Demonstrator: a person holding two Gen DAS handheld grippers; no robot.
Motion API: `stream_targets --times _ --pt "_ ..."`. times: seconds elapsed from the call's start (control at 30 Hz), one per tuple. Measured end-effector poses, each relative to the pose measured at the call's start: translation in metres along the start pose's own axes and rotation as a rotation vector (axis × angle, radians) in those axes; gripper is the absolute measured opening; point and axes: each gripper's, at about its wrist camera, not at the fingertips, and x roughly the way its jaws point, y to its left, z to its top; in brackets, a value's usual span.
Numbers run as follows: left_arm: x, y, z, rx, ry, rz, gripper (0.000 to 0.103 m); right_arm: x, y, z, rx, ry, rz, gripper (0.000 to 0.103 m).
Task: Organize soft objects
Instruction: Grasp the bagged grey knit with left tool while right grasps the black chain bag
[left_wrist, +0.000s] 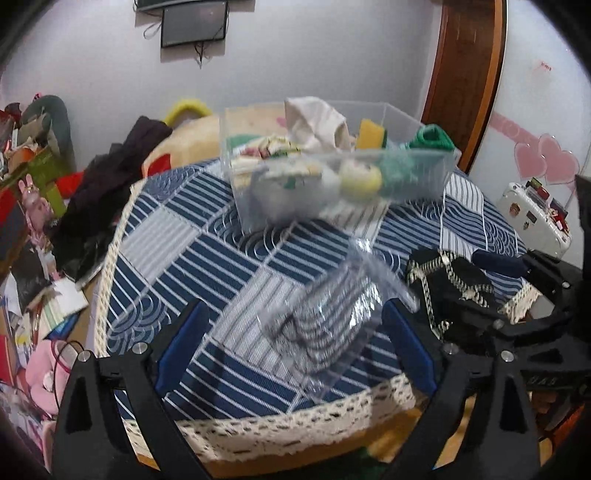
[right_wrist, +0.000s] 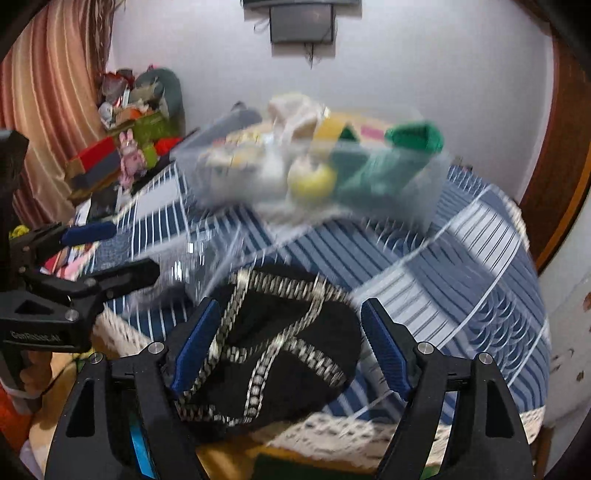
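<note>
A clear plastic bin (left_wrist: 424, 177) full of soft items (cream cloth, yellow sponge, green cloth) stands at the far side of the table; it also shows blurred in the right wrist view (right_wrist: 413, 184). A clear bag holding striped fabric (left_wrist: 328, 325) lies between the open jaws of my left gripper (left_wrist: 295, 339). A black cloth with gold-patterned trim (right_wrist: 280, 343) lies between the open jaws of my right gripper (right_wrist: 291, 343); it also shows in the left wrist view (left_wrist: 450, 280). My right gripper (left_wrist: 517, 266) reaches in from the right there.
The round table wears a blue-and-white striped cloth (left_wrist: 177, 236) with a lace hem near the front edge. Cluttered boxes, toys and dark clothing (left_wrist: 103, 192) sit to the left. A white case (left_wrist: 535, 218) stands to the right. My left gripper (right_wrist: 110, 254) shows at the left.
</note>
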Motion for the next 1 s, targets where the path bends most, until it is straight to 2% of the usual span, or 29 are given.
stream_targets --times 0.17,0.23,0.27,0.33,0.37,0.47,0.57,0.63,0.8,0.93,1.0 --pt "0.008 -0.003 -0.005 0.011 0.031 -0.001 0.096 0.013 0.004 -0.019 -0.043 0.049 -0.025 0.074" --pt "0.012 -0.004 -0.006 0.01 0.04 -0.008 0.096 0.013 0.001 -0.02 -0.032 0.047 -0.016 0.061" --pt "0.015 -0.004 -0.006 0.008 0.047 -0.012 0.096 0.014 -0.001 -0.021 -0.03 0.045 -0.026 0.048" --pt "0.022 -0.006 -0.006 0.008 0.064 -0.017 0.096 0.014 -0.006 -0.021 -0.023 0.04 -0.044 0.041" --pt "0.026 -0.007 -0.006 0.008 0.071 -0.015 0.096 0.012 -0.008 -0.022 -0.016 0.036 -0.037 0.033" --pt "0.035 -0.012 -0.005 0.016 0.079 -0.004 0.095 0.008 -0.013 -0.023 -0.001 0.021 -0.038 0.024" --pt "0.039 -0.018 -0.004 0.038 0.078 0.004 0.076 0.001 -0.015 -0.022 0.011 0.0 -0.032 0.019" --pt "0.041 -0.019 -0.004 0.041 0.081 0.0 0.072 -0.002 -0.017 -0.019 0.018 -0.013 -0.033 0.018" --pt "0.038 -0.018 -0.003 0.034 0.066 -0.036 0.05 -0.011 -0.022 -0.009 0.04 -0.057 -0.065 0.017" --pt "0.033 -0.013 -0.001 0.009 0.054 -0.072 0.04 -0.021 -0.027 0.001 0.065 -0.106 -0.082 0.017" --pt "0.028 -0.011 0.001 0.003 0.037 -0.065 0.037 -0.025 -0.029 0.007 0.071 -0.126 -0.08 0.017"
